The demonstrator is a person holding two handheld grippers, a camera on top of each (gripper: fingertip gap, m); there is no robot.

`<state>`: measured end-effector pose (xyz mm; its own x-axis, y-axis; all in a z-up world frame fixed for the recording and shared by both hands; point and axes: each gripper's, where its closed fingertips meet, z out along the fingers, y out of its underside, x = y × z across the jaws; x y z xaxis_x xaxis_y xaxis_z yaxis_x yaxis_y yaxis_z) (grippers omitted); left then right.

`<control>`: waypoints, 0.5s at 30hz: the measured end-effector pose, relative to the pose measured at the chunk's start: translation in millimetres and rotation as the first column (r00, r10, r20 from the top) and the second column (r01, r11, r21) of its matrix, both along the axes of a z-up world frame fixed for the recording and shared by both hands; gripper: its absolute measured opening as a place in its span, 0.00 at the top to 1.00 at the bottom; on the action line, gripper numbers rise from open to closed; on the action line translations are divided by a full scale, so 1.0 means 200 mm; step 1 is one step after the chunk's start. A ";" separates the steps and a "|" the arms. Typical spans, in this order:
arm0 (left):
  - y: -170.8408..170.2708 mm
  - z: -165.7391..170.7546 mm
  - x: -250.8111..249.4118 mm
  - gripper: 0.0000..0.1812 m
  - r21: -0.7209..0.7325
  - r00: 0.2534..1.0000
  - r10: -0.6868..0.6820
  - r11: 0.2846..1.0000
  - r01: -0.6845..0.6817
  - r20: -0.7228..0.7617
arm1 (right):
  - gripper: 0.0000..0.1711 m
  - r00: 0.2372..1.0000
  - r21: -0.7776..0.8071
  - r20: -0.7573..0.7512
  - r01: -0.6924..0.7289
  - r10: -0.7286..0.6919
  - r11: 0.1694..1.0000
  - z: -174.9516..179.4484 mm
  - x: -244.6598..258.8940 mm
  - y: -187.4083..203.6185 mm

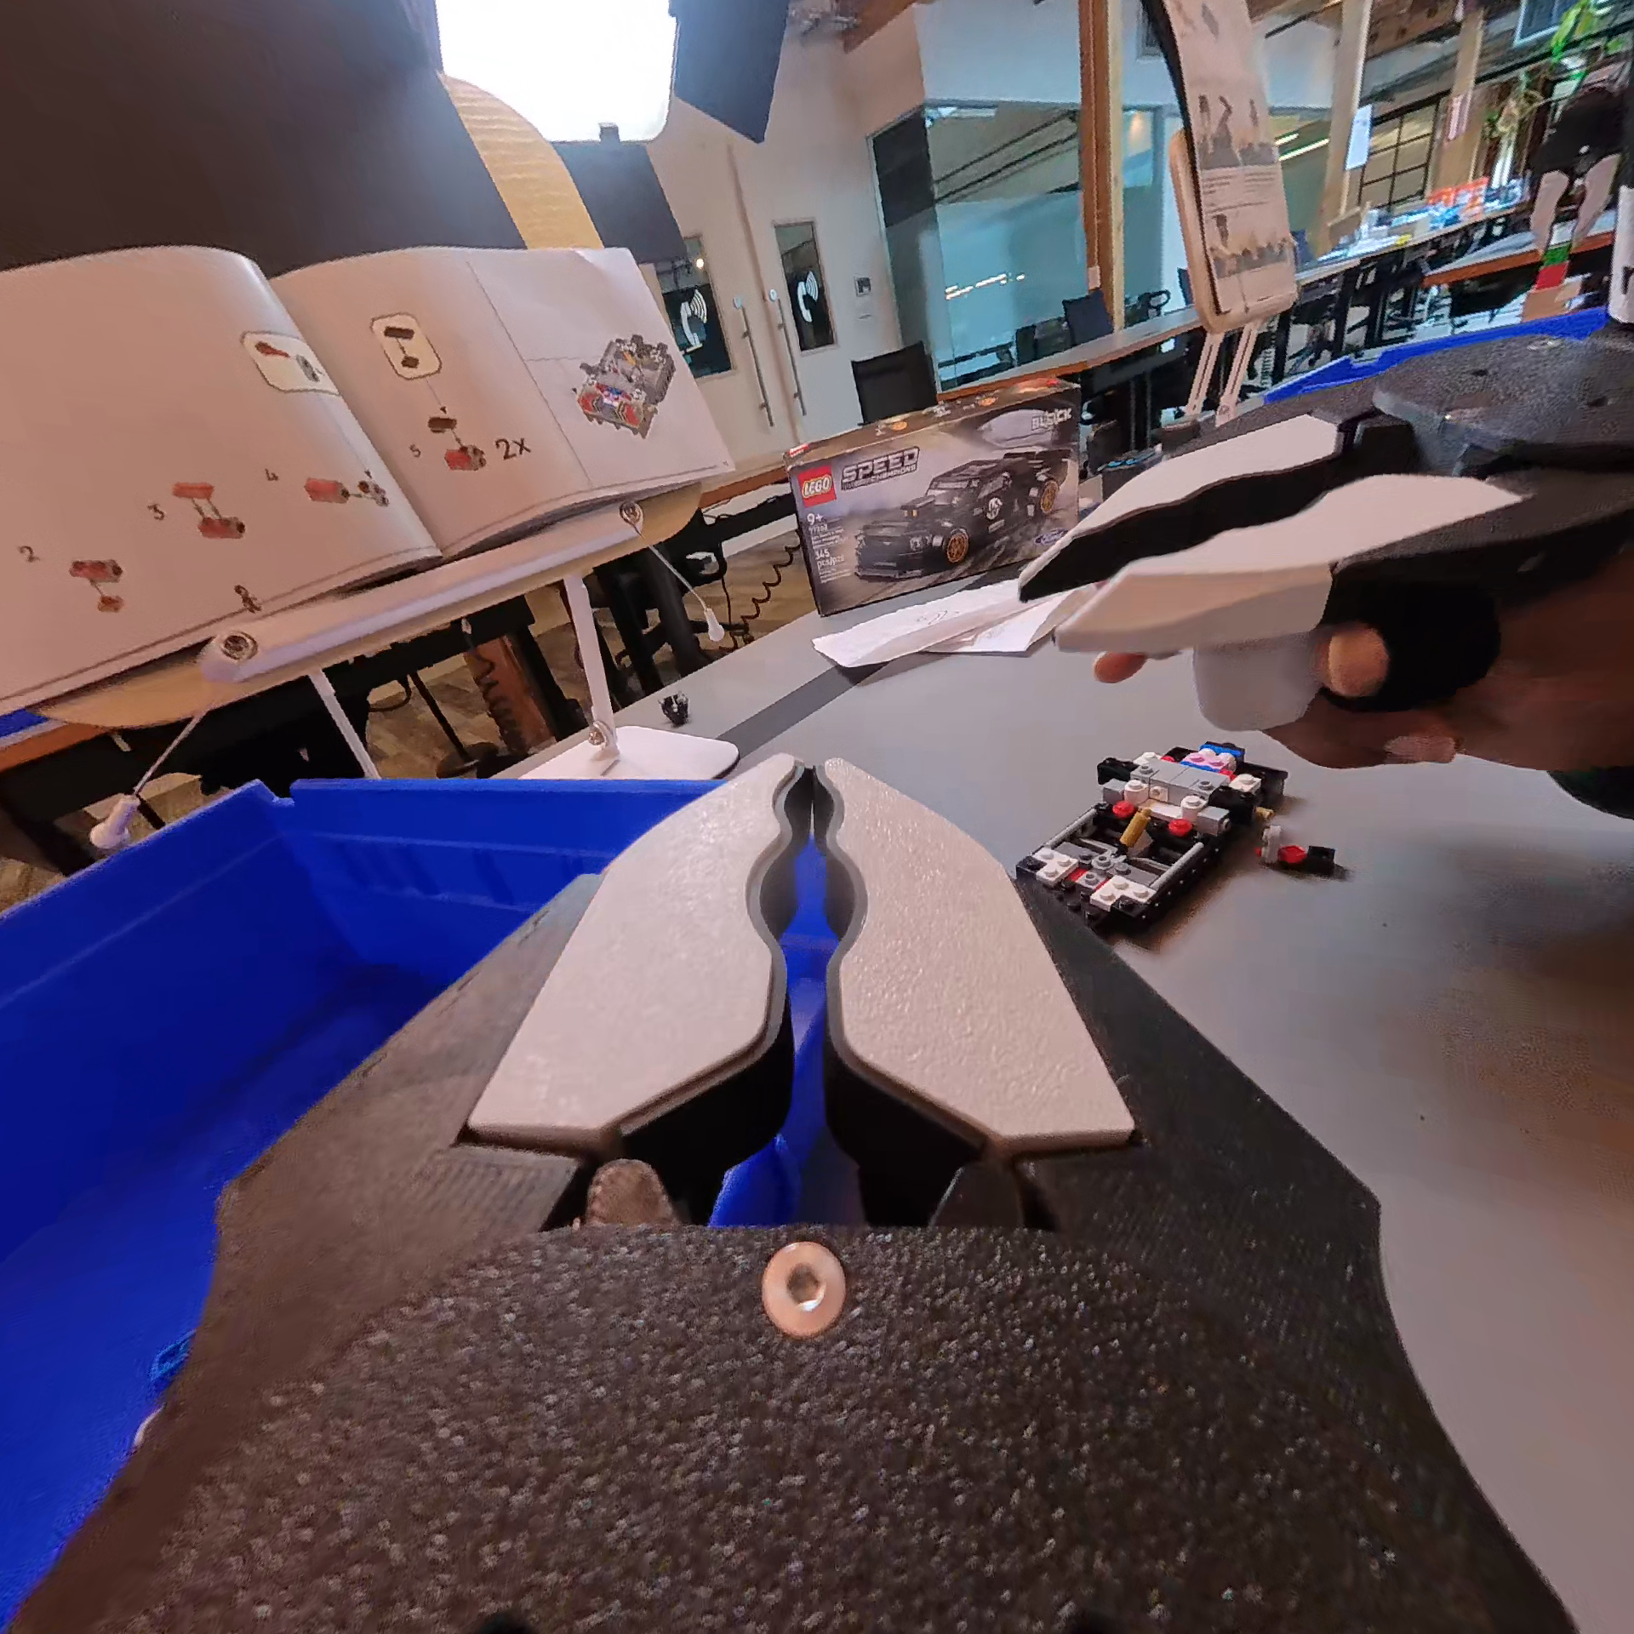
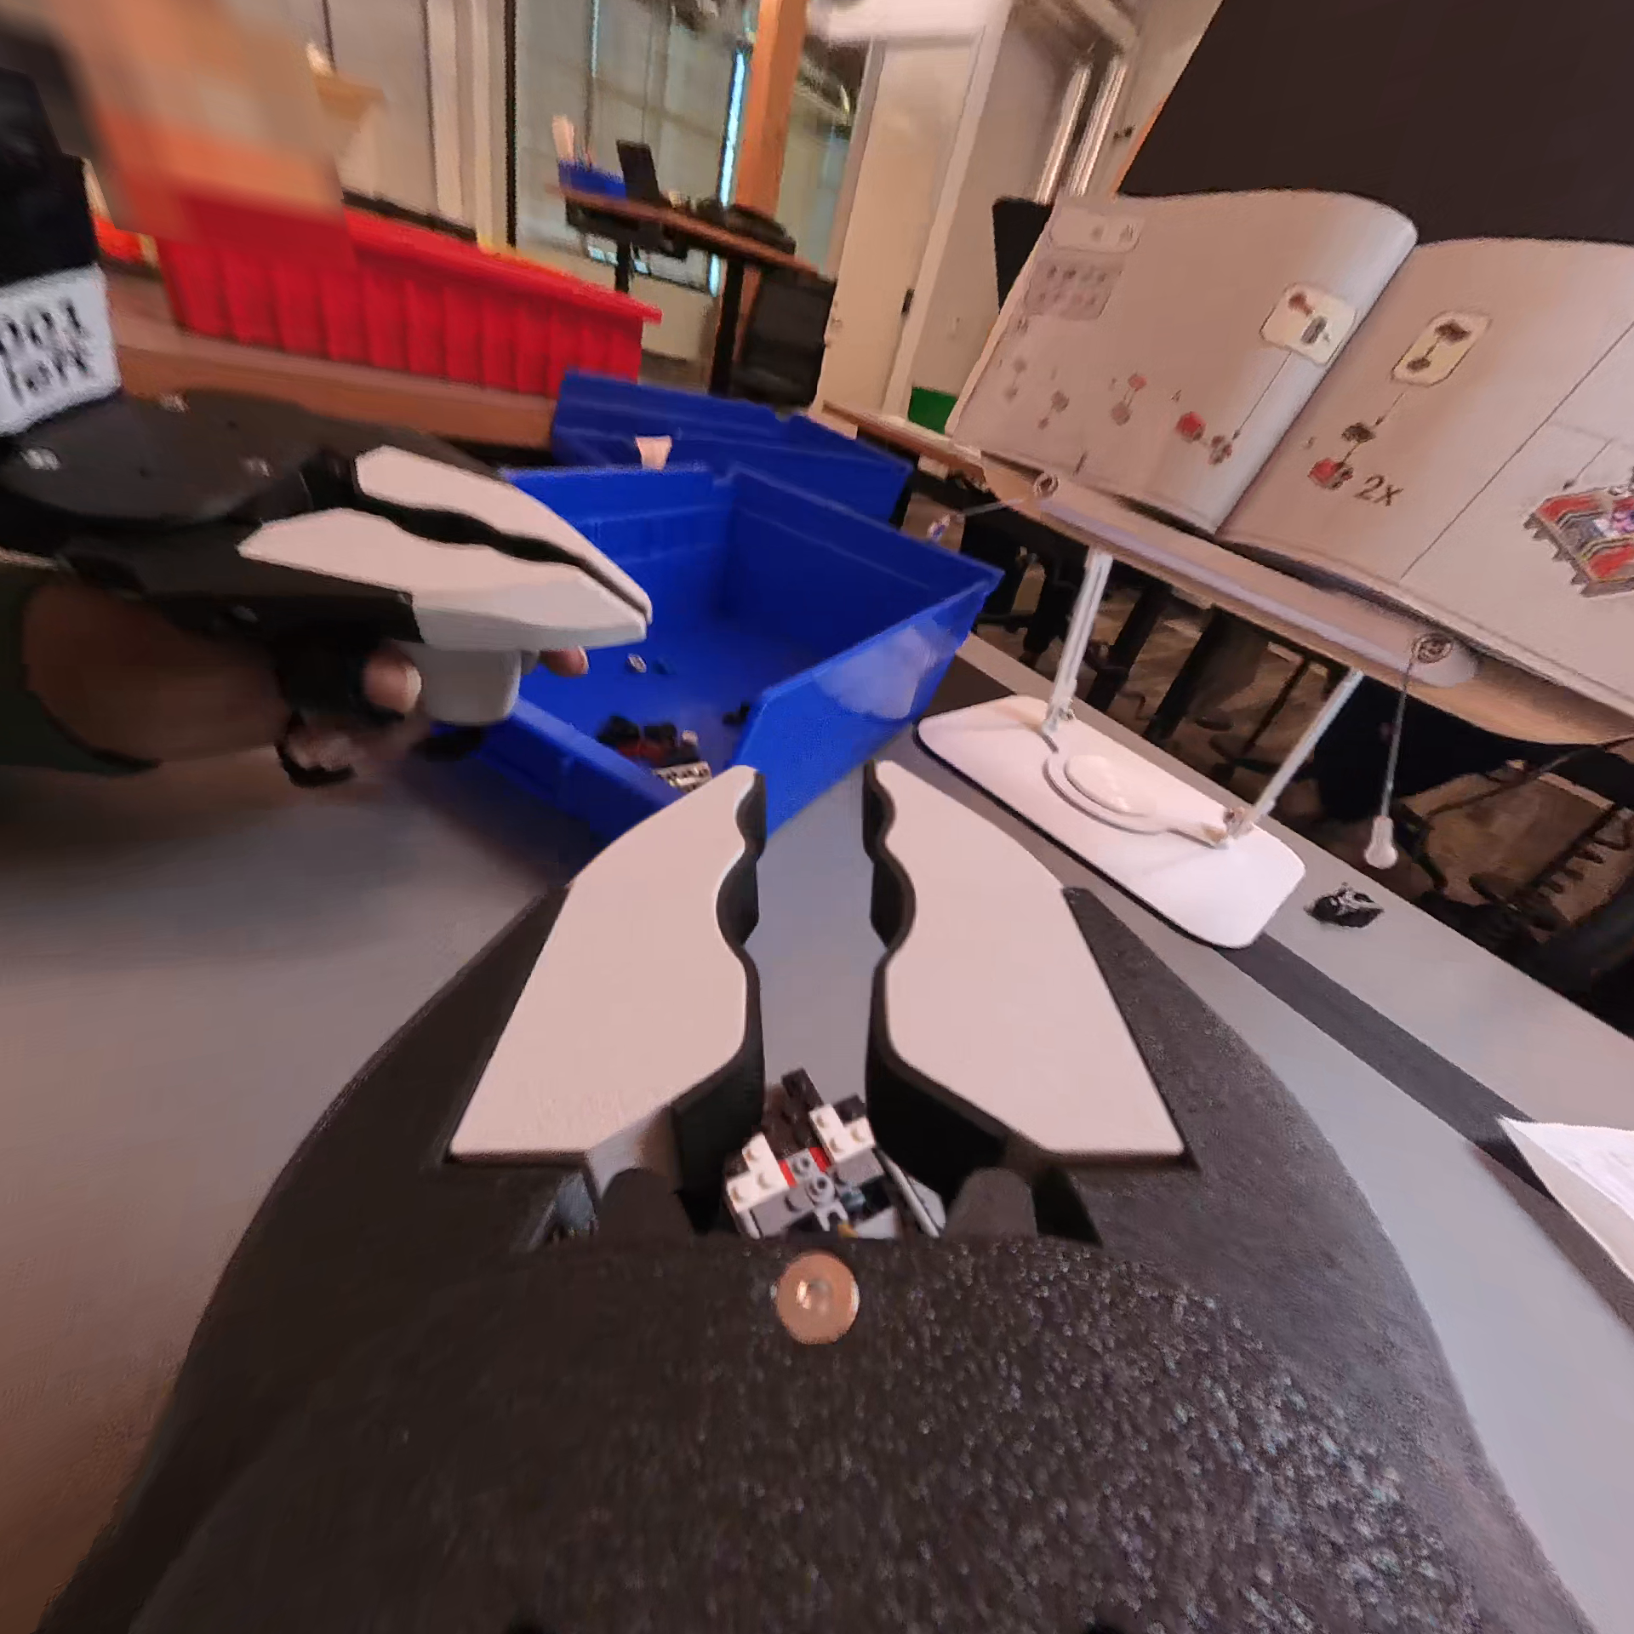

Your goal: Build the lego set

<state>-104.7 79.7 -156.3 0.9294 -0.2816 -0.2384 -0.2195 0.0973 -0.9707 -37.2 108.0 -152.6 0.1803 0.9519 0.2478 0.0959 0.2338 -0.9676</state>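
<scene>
My left gripper (image 1: pixel 812 776) is shut, its tips together above the near wall of a blue bin (image 1: pixel 265 928); I see nothing held in it. It also shows in the right wrist view (image 2: pixel 632 610), held over the bin (image 2: pixel 840 637), where several small dark bricks (image 2: pixel 654 734) lie. My right gripper (image 2: pixel 813 782) is open and empty, hovering over the grey table above a partly built brick car chassis (image 2: pixel 813 1167). In the left wrist view the chassis (image 1: pixel 1149 831) lies on the table under the right gripper (image 1: pixel 1043 610), with a small loose brick piece (image 1: pixel 1295 853) beside it.
An open instruction booklet (image 1: pixel 354 416) (image 2: pixel 1326 371) rests on a white stand (image 2: pixel 1114 831) behind the bin. A brick set box (image 1: pixel 937 504) and loose papers (image 1: pixel 928 632) lie farther back. A small black piece (image 2: pixel 1344 906) lies near the stand base. A red bin (image 2: pixel 398 292) stands behind. From either gripper's tips it is about 40 cm to the small black piece (image 2: pixel 1344 906).
</scene>
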 end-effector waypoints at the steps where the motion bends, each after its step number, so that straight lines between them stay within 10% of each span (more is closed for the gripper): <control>1: 0.00 0.00 -0.01 1.00 -0.004 1.000 0.003 1.000 -0.003 0.003 | 0.88 1.000 0.021 0.015 0.005 -0.005 1.000 -0.02 0.00 0.00; 15: -0.01 0.00 -0.05 1.00 -0.033 1.000 0.007 0.999 -0.006 0.025 | 0.88 0.974 0.066 0.018 0.222 -0.224 0.973 0.21 -0.18 0.41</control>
<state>-114.8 78.1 -156.8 0.9368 -0.2833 -0.2052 -0.1951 0.0637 -0.9787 -73.1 190.3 -110.9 0.3791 0.8706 0.3136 0.1767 0.2646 -0.9480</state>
